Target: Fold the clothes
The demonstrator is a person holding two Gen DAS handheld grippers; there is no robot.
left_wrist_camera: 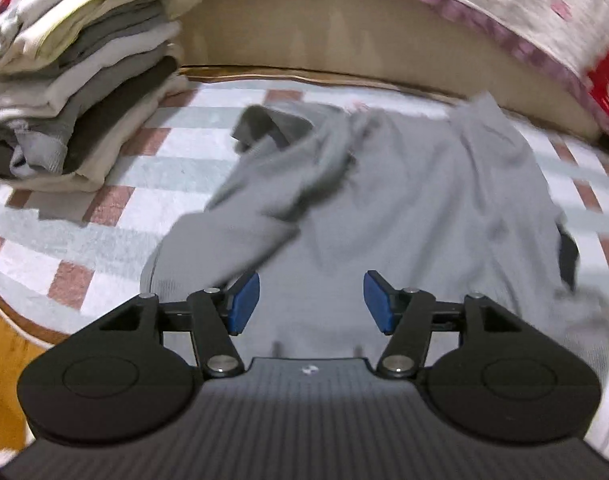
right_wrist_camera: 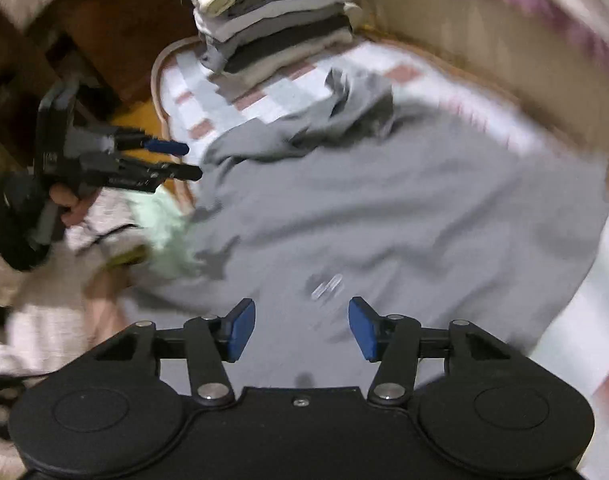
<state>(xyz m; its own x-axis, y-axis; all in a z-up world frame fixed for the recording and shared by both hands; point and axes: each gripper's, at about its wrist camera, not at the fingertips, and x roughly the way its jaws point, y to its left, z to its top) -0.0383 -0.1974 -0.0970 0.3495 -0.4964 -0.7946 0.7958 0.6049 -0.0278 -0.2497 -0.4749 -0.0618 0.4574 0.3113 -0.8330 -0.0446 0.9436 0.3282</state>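
Blue-padded fingers of my left gripper (left_wrist_camera: 311,304) stand wide apart with nothing between them, hanging over the near hem of the grey long-sleeved knit garment (left_wrist_camera: 404,216). My right gripper (right_wrist_camera: 301,330) is the same: pads spread, nothing caught, poised over the broad grey body of the cloth, where a small pale mark, too blurred to read, shows just ahead of the pads. In the right wrist view I also see the left tool out at the side, its fingers parted, beside the garment's edge.

Beyond the fingers, the garment lies spread on the checked white, grey and pink bed cover (left_wrist_camera: 116,200). Its body is mostly flat, but one sleeve (left_wrist_camera: 264,184) lies thrown across it in a loose diagonal, and the far end is bunched and rumpled. I judge this piece only partly folded at best; squaring it up remains.

Further back, at the far left corner of the cover, stands a tall stack of folded clothes in grey, white and cream (left_wrist_camera: 76,92), so a good share of the work lies done. Behind it runs a beige padded edge under a floral quilt (left_wrist_camera: 504,12).
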